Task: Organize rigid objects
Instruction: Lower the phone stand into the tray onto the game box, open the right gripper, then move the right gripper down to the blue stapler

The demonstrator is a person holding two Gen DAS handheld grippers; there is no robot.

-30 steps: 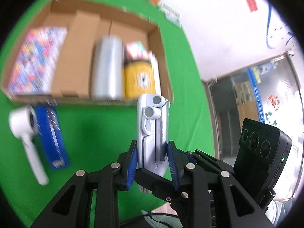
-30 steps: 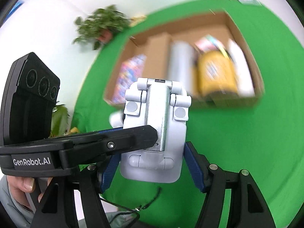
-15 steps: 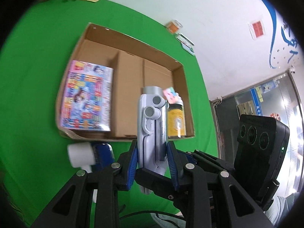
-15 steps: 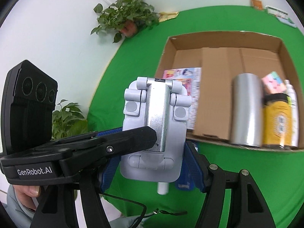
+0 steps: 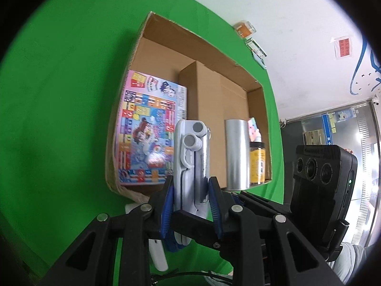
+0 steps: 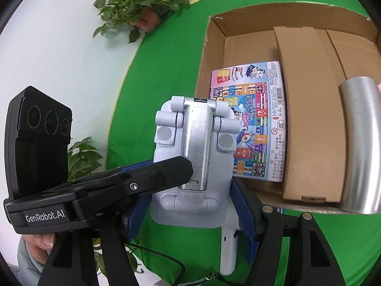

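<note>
Both grippers hold one folded white and silver phone stand (image 5: 191, 164), also seen flat-on in the right wrist view (image 6: 194, 157). My left gripper (image 5: 190, 190) is shut on its narrow sides. My right gripper (image 6: 190, 205) is shut on its wide sides. The stand hangs above the near edge of an open cardboard box (image 5: 197, 40), over the colourful board-game box (image 5: 152, 128) that lies in the left part (image 6: 252, 124).
In the box lie a brown carton (image 6: 307, 109), a silver cylinder (image 5: 237, 152) (image 6: 359, 140), a yellow jar (image 5: 257, 164) and a pink item (image 5: 253, 127). A white handle (image 6: 227, 250) and a blue thing lie on the green cloth (image 5: 59, 95) below the grippers. Potted plants (image 6: 140, 7) stand at the back left.
Both grippers have carried the stand leftward and closer to the box; the view has swung from the jar and cylinder to the board-game box. The grip has not changed.
</note>
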